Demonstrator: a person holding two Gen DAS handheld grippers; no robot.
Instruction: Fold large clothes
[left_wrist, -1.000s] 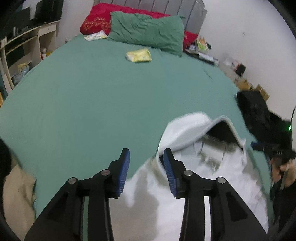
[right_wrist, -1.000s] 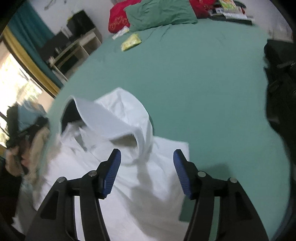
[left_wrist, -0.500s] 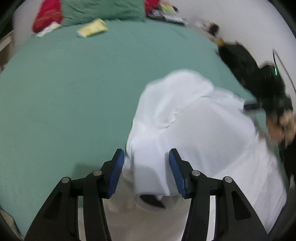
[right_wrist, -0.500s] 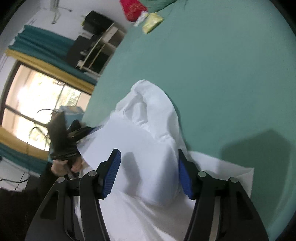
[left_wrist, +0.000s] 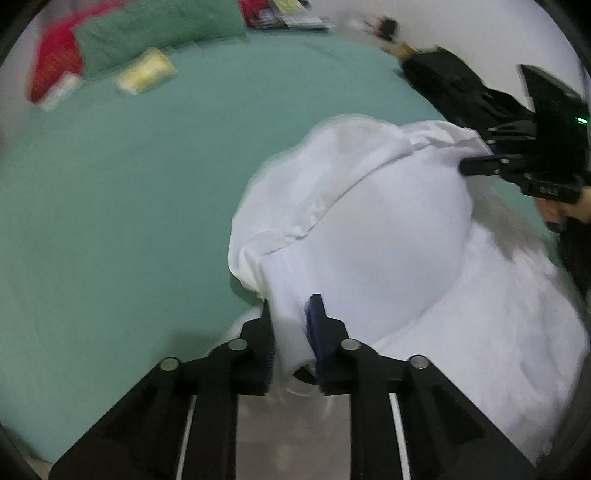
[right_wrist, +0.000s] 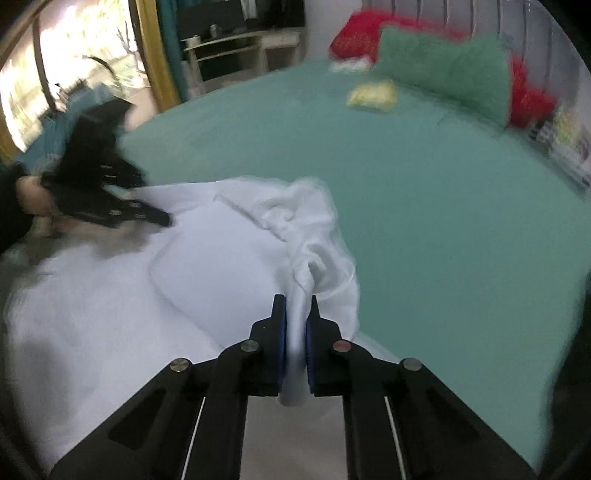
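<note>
**White garment pinched at two points on the green bed**

White, crumpled cloth, a large soft garment (left_wrist: 388, 236), lay heaped near the bed's foot edge, on the bed's teal-green sheet (left_wrist: 129, 192). The left tool (left_wrist: 290, 314) had just been closing, and its blue-padded jaws were clenched on a bunched fold of the white fabric that ran down between them. The right tool (right_wrist: 295, 314) had likewise just been closing and gripped a twisted rope of the same cloth (right_wrist: 192, 266), the pads pressed against it on both sides. Each tool appeared in the other's view, blurred, at the far side of the heap, with a hand behind it. Toward the head edge of the bed lay a green rectangular pillow (right_wrist: 443, 70), a red cushion (right_wrist: 354, 37) and a small yellow packet (right_wrist: 371, 95), well apart from the garment.
</note>
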